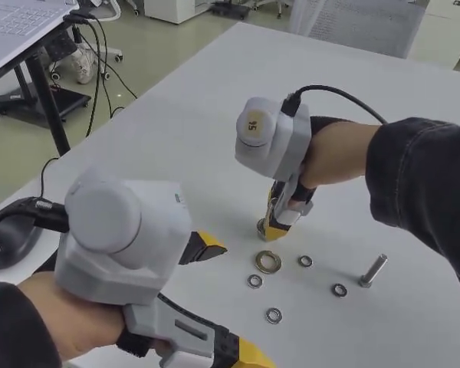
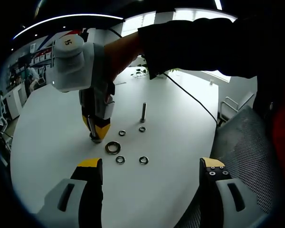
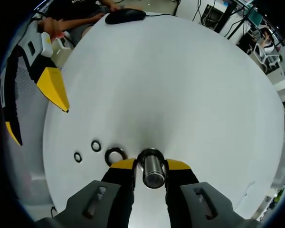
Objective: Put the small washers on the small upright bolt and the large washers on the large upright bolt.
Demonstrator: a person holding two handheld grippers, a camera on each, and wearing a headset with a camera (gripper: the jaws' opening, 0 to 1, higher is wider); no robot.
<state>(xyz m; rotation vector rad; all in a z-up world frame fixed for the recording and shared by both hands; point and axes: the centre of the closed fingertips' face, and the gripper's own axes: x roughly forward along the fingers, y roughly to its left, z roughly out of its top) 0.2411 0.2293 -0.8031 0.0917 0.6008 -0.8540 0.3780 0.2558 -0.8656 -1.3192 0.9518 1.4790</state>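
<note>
Left gripper [image 1: 231, 301] held with jaws apart, empty. Large bolt [image 3: 153, 175] clamped upright on table [image 1: 215, 115] by right gripper [image 1: 274, 227]. Small bolt [image 1: 372, 271] judged upright nearby. Nothing threaded yet: large washer [image 1: 267, 261] and four small washers [image 1: 274, 315] left flat beside bolts.

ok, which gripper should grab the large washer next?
Left, probably: the left gripper is open and empty, facing the large washer; the right gripper is shut on the large bolt.
</note>
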